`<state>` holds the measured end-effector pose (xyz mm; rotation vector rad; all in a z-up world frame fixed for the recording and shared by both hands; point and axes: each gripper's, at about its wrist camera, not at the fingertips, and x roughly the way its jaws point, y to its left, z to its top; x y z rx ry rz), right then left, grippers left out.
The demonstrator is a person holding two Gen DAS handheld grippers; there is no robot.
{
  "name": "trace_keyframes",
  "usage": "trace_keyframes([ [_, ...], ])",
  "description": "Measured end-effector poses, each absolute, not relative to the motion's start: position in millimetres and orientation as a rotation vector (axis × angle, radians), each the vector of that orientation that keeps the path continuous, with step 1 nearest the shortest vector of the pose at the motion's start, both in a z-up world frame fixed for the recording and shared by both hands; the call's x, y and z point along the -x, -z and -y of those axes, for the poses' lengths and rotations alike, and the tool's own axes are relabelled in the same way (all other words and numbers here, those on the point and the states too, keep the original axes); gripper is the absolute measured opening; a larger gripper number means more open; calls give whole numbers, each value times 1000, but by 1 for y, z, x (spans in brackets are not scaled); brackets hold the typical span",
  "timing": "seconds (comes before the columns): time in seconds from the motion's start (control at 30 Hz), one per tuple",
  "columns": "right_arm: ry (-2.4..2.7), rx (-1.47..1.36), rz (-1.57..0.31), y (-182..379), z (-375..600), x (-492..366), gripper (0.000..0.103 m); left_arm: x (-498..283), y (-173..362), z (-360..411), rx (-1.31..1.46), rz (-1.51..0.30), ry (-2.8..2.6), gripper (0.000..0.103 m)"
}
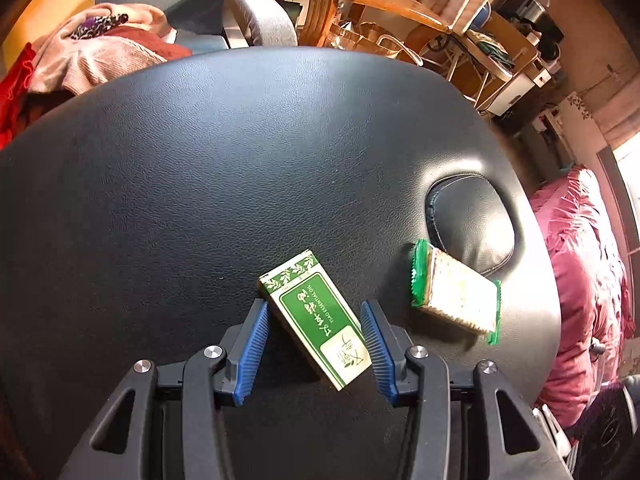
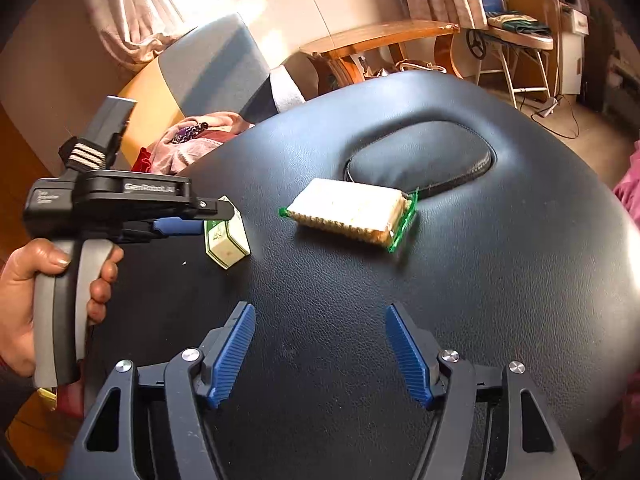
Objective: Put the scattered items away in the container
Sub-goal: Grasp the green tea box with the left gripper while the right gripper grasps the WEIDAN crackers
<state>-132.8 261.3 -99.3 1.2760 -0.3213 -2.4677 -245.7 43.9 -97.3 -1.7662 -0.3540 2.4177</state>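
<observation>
A black padded massage table [image 1: 240, 168] with a leather-like cover fills both views; it has an oval face hole [image 1: 472, 224] near one end, plugged with a matching black cushion. Beyond its far edge lie a heap of pink and red clothes [image 1: 92, 56] and a grey chair [image 1: 256, 12]. Two task items rest on the table. The larger is a clear packet of crackers [image 2: 348, 212] with green crimped ends, lying flat just beside the face hole, one end at the hole's rim. The smaller is a green and white carton [image 1: 316, 316] printed "essential oil", lying askew, well apart from the crackers. No container shows in either view. The left tool [image 1: 316, 344] points steeply down with its blue ribbed pads on either side of the carton; the jaws stand partly apart, and small gaps show between the pads and the carton's sides, so it is not gripped. A hand [image 2: 24, 292] holds this tool's grey handle. The right tool [image 2: 320, 352] hovers over bare table short of the crackers, its jaws moderately wide with nothing between them.
</observation>
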Motion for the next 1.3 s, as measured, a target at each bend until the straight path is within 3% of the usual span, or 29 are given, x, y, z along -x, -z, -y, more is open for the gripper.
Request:
trace_keyframes([
  [0.27,2476,-1273,307,102,-265,137,69,248,103,-48,1775,308,-2459,45],
  [0.5,2491,-1209,55,86,-256,188,69,231,100,-35,1724,179,-2462,34],
  [0.77,2391,-1330,-57,104,-225,250,69,198,107,-4,1735,113,-2460,34],
  [0.8,2378,-1332,-66,105,-222,249,60,193,108,-2,1729,107,-2460,34],
  [0.9,2336,-1330,-87,107,-213,239,50,181,109,3,1718,91,-2455,34],
  [1.3,2236,-1314,-78,108,-196,148,50,105,106,48,1690,202,-2447,34],
])
